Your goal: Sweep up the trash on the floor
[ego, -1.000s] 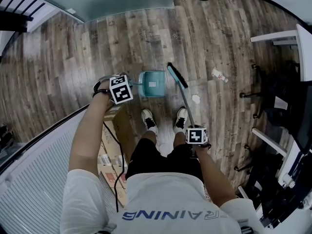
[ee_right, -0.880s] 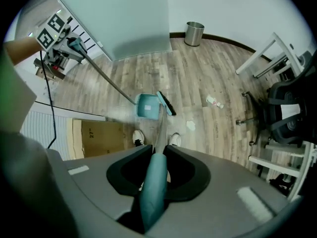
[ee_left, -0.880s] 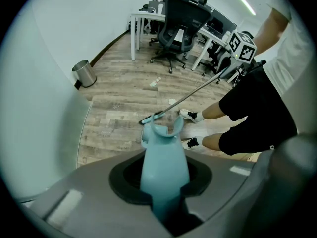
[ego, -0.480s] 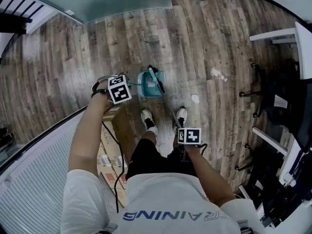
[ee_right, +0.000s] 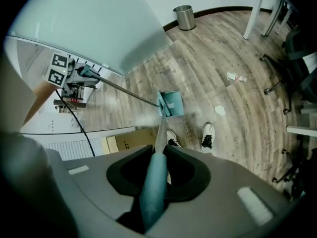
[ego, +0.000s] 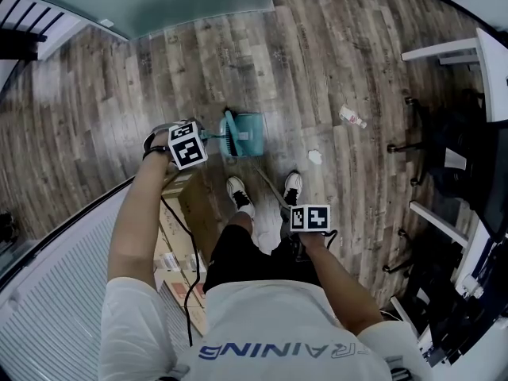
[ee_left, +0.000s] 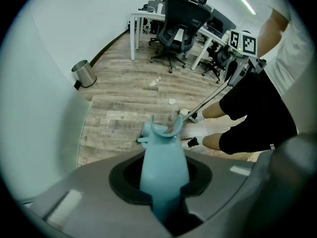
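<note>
My left gripper [ee_left: 163, 185] is shut on the teal handle of the dustpan [ego: 248, 136], which rests on the wood floor ahead of the person's shoes. My right gripper [ee_right: 156, 185] is shut on the teal grip of the broom handle [ee_right: 159, 133]. The broom head [ego: 228, 128] lies at the dustpan's left side, inside its mouth. A crumpled white scrap [ego: 315, 156] lies on the floor right of the dustpan, and a small wrapper [ego: 352, 117] lies farther right. In the head view the left gripper [ego: 184, 144] is left of the dustpan and the right gripper [ego: 309, 218] is near the person's waist.
A metal bin [ee_right: 184, 17] stands by the far wall. Office chairs [ee_left: 178, 21] and white desks [ego: 444, 54] crowd the right side. A cardboard box [ego: 190, 213] and a black cable [ego: 184, 236] lie by the person's left leg, next to a ribbed white panel [ego: 63, 292].
The broom head swung left from the floor right of the dustpan into the dustpan's mouth. My right gripper moved left and nearer the body. The left gripper and dustpan stayed put.
</note>
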The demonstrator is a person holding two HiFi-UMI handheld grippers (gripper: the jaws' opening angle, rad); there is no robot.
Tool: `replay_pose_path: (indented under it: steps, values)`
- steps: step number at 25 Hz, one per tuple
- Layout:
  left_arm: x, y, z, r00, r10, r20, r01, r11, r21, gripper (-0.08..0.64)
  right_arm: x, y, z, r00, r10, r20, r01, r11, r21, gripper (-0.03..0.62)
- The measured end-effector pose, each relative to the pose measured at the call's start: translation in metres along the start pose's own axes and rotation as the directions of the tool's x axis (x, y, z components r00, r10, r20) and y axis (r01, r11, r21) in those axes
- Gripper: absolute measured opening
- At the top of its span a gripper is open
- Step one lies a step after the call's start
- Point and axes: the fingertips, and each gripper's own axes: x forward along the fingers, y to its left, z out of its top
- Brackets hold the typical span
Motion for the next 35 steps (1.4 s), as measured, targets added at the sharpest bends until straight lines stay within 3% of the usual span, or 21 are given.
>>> replay_pose_path:
  steps: [7, 17, 22, 28, 32, 35]
  values:
    - [0.001, 0.001, 0.001, 1.000, -0.001, -0.004, 0.001, 1.000, 0.001, 0.089, -0.042, -0.051, 0.000, 0.997, 0.013, 0.071, -0.017, 0.998, 0.057, 0.109]
    - [0.001, 0.001, -0.001, 1.000, 0.000, -0.004, 0.000, 1.000, 0.002, 0.091, -0.145, -0.157, -0.006, 0.973, -0.161, 0.167, 0.120, 0.965, 0.234, 0.107]
    - [0.000, 0.002, -0.001, 1.000, 0.003, -0.001, -0.003, 1.000, 0.004, 0.091, -0.167, -0.226, -0.009, 0.952, -0.262, 0.156, 0.199, 0.922, 0.333, 0.109]
    - [0.001, 0.000, -0.003, 1.000, 0.006, 0.000, -0.006, 1.000, 0.007, 0.091, -0.162, -0.297, -0.029, 0.925, -0.374, 0.064, 0.312, 0.845, 0.434, 0.109]
    - [0.000, 0.000, -0.003, 1.000, 0.009, 0.003, -0.009, 1.000, 0.010, 0.091, -0.146, -0.317, -0.050, 0.908, -0.419, -0.003, 0.372, 0.802, 0.467, 0.108]
    - [0.001, 0.000, -0.002, 1.000, 0.009, 0.002, -0.009, 1.000, 0.011, 0.091, -0.130, -0.310, -0.061, 0.909, -0.417, -0.029, 0.383, 0.802, 0.458, 0.107]
